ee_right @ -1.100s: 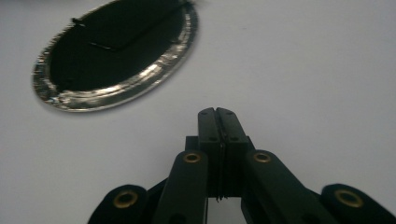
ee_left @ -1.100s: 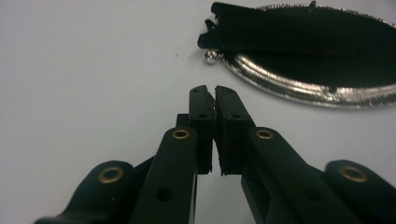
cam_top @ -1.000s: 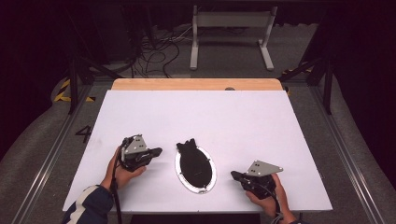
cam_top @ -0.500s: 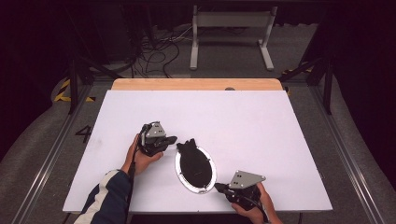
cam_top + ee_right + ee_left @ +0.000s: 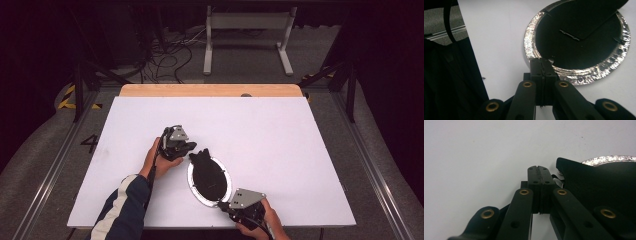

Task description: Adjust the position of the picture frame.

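A round foil-rimmed plate (image 5: 192, 187) lies near the front middle of the white table (image 5: 300, 150). A flat black piece (image 5: 207, 175) covers it, and one end sticks out past the far-left rim. My left gripper (image 5: 191, 148) is shut and empty, its tips just left of that protruding end. In the left gripper view the shut tips (image 5: 539, 170) sit beside the black piece (image 5: 599, 185), with the foil rim (image 5: 609, 159) behind. My right gripper (image 5: 223, 205) is shut at the plate's near rim. In the right gripper view its tips (image 5: 541, 61) meet the foil rim (image 5: 529, 42) below the black piece (image 5: 584, 22).
A wooden strip (image 5: 210, 90) runs along the table's far edge. Beyond it are floor cables (image 5: 170, 55) and a metal stand (image 5: 247, 30). Rails run along both sides of the table. A striped sleeve (image 5: 122, 210) comes in at the bottom left.
Both hands have closed in on the plate: the left gripper moved right to the black piece's end, and the right gripper moved left to the near rim. Both jaws stayed shut.
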A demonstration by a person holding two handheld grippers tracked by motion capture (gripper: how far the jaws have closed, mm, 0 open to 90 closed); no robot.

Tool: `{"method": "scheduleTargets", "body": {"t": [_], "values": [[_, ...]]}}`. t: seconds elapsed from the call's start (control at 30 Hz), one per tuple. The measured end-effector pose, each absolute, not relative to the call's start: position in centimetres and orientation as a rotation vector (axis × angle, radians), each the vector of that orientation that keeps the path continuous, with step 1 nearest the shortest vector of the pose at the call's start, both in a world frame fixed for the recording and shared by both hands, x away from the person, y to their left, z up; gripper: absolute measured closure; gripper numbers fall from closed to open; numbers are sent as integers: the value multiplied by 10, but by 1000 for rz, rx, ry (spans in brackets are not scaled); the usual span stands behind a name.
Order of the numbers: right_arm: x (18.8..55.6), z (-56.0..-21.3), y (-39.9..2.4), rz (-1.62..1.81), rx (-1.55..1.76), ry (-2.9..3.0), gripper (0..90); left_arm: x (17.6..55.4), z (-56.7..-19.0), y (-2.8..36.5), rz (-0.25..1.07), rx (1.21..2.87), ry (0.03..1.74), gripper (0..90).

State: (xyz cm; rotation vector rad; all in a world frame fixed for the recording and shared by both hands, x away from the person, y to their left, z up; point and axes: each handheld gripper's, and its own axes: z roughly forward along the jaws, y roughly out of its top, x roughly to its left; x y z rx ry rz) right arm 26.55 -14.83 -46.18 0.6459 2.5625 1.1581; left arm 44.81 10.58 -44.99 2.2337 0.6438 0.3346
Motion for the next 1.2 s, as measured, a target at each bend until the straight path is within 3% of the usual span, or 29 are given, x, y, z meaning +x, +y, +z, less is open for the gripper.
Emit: {"method": "scheduleTargets", "body": {"t": [1.2], "values": [[268,-463,-131,1050,715,2490,900,455,-459,100,316,2309,625,899]]}}
